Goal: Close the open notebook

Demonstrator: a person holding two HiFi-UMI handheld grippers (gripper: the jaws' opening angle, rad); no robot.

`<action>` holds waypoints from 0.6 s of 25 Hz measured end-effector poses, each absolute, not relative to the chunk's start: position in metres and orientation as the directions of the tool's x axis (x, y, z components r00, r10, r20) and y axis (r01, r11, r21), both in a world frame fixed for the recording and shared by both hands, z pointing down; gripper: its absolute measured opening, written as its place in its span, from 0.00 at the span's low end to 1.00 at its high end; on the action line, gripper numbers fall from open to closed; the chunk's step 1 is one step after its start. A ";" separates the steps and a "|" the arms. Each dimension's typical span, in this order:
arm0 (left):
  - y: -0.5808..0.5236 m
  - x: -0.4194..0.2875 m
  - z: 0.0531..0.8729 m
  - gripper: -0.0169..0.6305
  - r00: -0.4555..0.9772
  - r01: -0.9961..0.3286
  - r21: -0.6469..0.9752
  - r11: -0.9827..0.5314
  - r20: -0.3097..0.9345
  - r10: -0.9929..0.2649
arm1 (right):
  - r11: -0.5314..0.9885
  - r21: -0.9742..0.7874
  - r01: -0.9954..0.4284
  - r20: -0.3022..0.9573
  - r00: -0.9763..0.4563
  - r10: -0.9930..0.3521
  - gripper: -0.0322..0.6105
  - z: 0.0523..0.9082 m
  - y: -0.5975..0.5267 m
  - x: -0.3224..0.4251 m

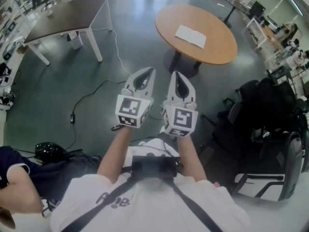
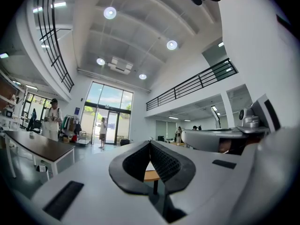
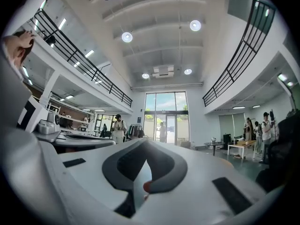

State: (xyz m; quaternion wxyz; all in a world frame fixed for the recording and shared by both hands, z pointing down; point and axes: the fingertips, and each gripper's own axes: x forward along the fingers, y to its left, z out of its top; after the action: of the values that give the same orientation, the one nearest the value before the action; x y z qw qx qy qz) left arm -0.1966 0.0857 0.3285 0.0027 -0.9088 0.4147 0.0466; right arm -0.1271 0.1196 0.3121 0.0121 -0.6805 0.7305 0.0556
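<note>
The open notebook lies flat with white pages up on a round orange table at the top of the head view. Both grippers are held side by side over the floor, well short of the table and pointing toward it. The left gripper has its jaws together with nothing between them; in its own view its tip is closed and a strip of the orange table shows below it. The right gripper also looks shut and empty, its tip closed in its own view.
A dark rectangular table stands at the upper left. Cables run over the grey floor. Black chairs and bags crowd the right side. A black rounded object lies at the lower left. People stand far off by the glass doors.
</note>
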 end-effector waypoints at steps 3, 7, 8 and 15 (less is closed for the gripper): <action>0.085 -0.200 0.331 0.05 0.649 -0.757 0.036 -0.653 -0.084 -0.756 | 0.067 0.058 -0.996 -0.088 -0.072 -0.994 0.08 0.312 0.121 -0.130; 0.087 -0.202 0.334 0.05 0.646 -0.759 0.044 -0.650 -0.082 -0.759 | 0.063 0.038 -0.997 -0.089 -0.067 -0.994 0.08 0.313 0.122 -0.125; 0.088 -0.202 0.333 0.05 0.647 -0.758 0.042 -0.651 -0.086 -0.758 | 0.061 0.031 -0.998 -0.089 -0.063 -0.994 0.08 0.313 0.122 -0.124; 0.083 -0.196 0.334 0.05 0.651 -0.756 0.014 -0.654 -0.078 -0.755 | 0.061 0.026 -0.998 -0.090 -0.063 -0.994 0.08 0.314 0.120 -0.122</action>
State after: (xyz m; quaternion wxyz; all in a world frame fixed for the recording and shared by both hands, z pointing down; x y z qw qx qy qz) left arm -0.1956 0.0829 0.3336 0.0097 -0.9087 0.4157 0.0385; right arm -0.1222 0.1204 0.3136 0.0239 -0.6839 0.7281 0.0400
